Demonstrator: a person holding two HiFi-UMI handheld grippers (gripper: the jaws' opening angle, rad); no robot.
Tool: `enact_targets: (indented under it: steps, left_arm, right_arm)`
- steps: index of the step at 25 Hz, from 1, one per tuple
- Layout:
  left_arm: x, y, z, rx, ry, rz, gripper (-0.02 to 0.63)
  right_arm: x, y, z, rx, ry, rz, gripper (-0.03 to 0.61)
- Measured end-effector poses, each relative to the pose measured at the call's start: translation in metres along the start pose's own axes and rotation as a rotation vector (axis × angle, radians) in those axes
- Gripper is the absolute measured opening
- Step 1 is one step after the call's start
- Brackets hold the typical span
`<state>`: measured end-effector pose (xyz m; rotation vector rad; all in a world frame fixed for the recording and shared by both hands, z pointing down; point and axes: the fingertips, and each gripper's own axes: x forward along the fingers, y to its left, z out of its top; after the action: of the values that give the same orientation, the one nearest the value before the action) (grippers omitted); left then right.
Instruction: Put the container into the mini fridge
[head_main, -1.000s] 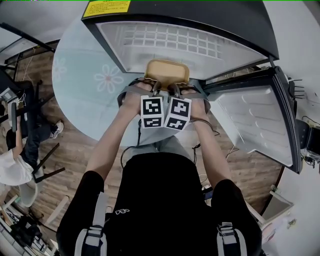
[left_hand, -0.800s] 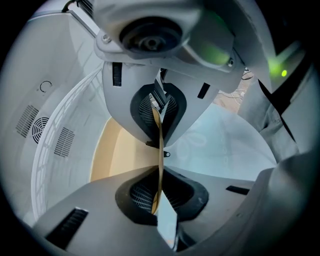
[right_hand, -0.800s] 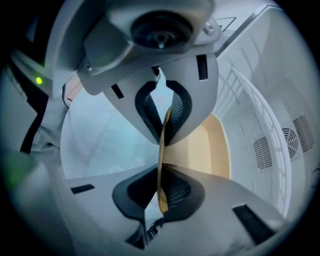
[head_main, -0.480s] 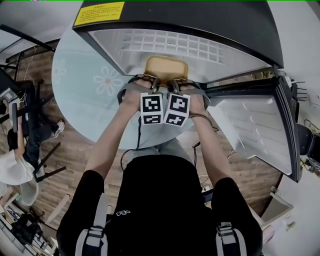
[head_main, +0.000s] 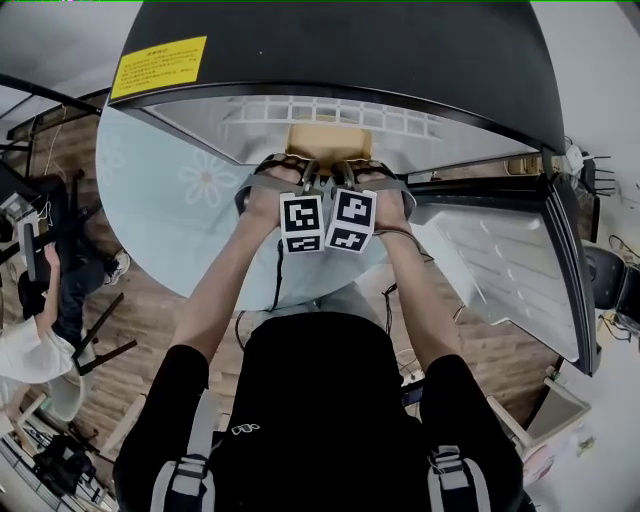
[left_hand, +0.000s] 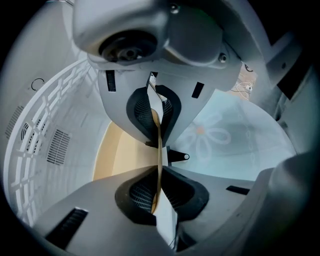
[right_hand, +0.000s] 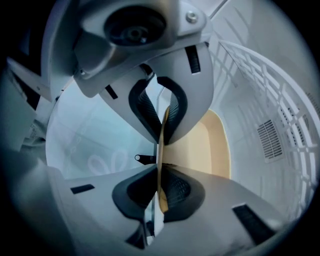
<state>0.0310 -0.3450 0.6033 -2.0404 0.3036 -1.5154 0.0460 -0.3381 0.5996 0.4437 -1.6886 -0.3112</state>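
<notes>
The container (head_main: 322, 140) is a shallow tan tray, its far part hidden under the black top of the mini fridge (head_main: 340, 50). My left gripper (head_main: 303, 177) and right gripper (head_main: 347, 177) sit side by side at its near rim. In the left gripper view the left gripper (left_hand: 157, 150) is shut on the thin rim, with the container (left_hand: 117, 150) reaching into the white interior. The right gripper view shows the right gripper (right_hand: 161, 155) pinching the same rim of the container (right_hand: 207, 145).
A white wire shelf (head_main: 350, 108) spans the fridge interior above the tray. The fridge door (head_main: 520, 270) stands open to the right. The fridge rests on a round glass table (head_main: 180, 215) with flower prints. A seated person (head_main: 35, 300) is at the far left.
Both grippers have carried the container deeper into the fridge. The fridge's black top now covers more of the tray and shelf.
</notes>
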Motion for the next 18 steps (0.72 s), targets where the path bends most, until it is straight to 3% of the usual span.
enact_targets:
  steps: [18]
  left_arm:
    - [0.035, 0.013, -0.007, -0.026, 0.002, 0.033, 0.040]
  right_arm:
    - [0.032, -0.017, -0.007, -0.024, -0.003, 0.021, 0.020]
